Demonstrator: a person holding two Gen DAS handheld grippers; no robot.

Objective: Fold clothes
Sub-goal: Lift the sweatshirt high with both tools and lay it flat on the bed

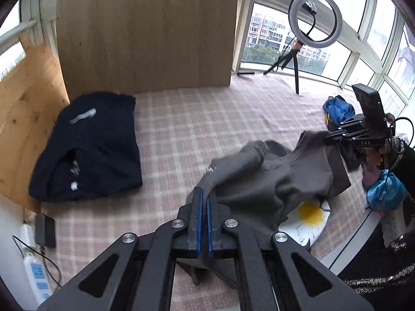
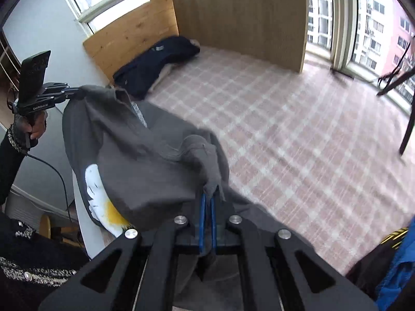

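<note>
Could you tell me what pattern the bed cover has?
Pink-and-white plaid cover, clearest in the right wrist view.

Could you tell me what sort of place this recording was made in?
Probably a glazed balcony or sunroom in a flat: a bed with a pink checked sheet, big windows facing apartment blocks, a ring light on a tripod, and folded dark clothes.

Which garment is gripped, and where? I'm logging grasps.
Both grippers, left gripper and right gripper, pinch the grey sweatshirt by its fabric edges.

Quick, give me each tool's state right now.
Left tool: closed, gripping the grey garment.
Right tool: closed, gripping the same grey garment.
</note>
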